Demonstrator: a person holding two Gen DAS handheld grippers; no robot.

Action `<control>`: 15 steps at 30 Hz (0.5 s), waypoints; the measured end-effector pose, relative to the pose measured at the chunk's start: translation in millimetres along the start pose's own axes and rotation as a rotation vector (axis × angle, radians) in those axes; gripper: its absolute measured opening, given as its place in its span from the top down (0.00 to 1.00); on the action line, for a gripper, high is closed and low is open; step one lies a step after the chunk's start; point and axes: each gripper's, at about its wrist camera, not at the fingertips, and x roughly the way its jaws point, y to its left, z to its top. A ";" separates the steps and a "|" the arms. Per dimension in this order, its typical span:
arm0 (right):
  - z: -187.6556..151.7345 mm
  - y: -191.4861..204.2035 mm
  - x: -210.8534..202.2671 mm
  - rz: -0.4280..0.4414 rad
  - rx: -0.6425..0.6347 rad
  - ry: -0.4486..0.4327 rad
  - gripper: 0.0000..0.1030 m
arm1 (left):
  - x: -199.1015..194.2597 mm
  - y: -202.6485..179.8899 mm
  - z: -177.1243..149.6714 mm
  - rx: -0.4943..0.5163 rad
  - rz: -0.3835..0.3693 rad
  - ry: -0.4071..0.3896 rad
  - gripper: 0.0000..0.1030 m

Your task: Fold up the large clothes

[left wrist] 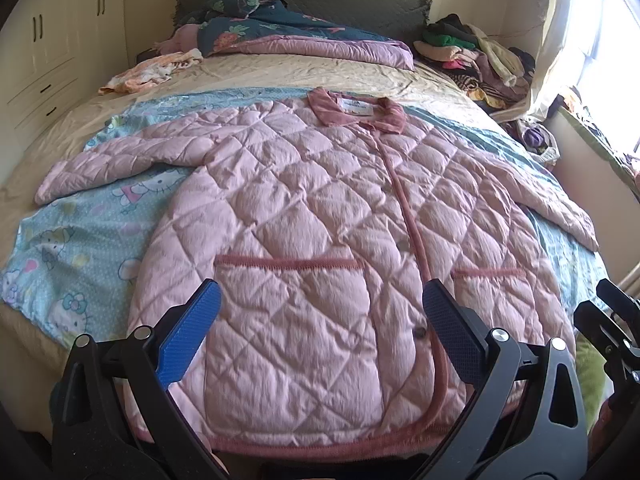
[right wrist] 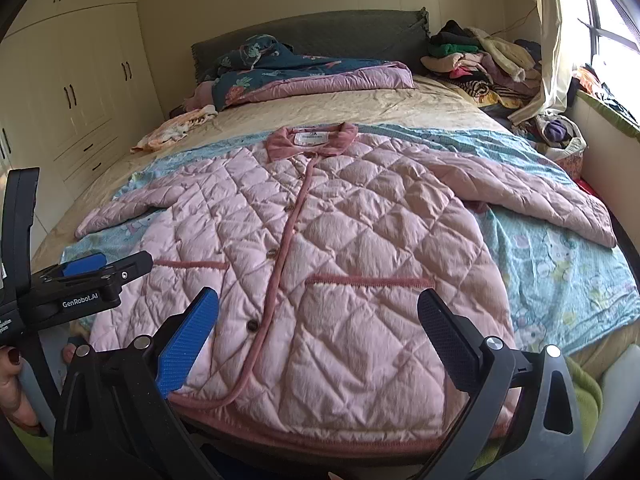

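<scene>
A pink quilted jacket (left wrist: 320, 208) lies flat and spread out, front up, on a blue cartoon-print sheet (left wrist: 68, 248), both sleeves stretched out to the sides. It also shows in the right wrist view (right wrist: 340, 240). My left gripper (left wrist: 324, 320) is open and empty, hovering over the jacket's lower left pocket near the hem. My right gripper (right wrist: 320, 320) is open and empty, hovering over the lower right pocket. The left gripper's body (right wrist: 88, 280) shows at the left edge of the right wrist view.
The bed (left wrist: 280, 72) carries a folded dark floral quilt (left wrist: 280, 28) at the head, an orange garment (left wrist: 152, 68) at the left, and a heap of clothes (left wrist: 476, 52) at the far right. A white wardrobe (right wrist: 80, 100) stands left; a window (right wrist: 612, 20) right.
</scene>
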 end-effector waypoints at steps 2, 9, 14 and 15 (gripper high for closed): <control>5.6 -2.5 4.0 0.010 0.010 0.003 0.04 | 3.5 0.2 5.6 -0.004 0.001 0.002 0.08; 29.4 -10.2 21.2 0.028 0.038 0.003 0.04 | 16.1 0.6 24.4 -0.016 0.008 0.011 0.08; 44.0 -14.1 31.7 0.037 0.046 0.004 0.04 | 25.2 -0.7 38.6 -0.027 0.003 0.016 0.08; 47.5 -15.3 34.3 0.038 0.048 0.004 0.04 | 27.0 -0.9 41.6 -0.029 0.002 0.015 0.08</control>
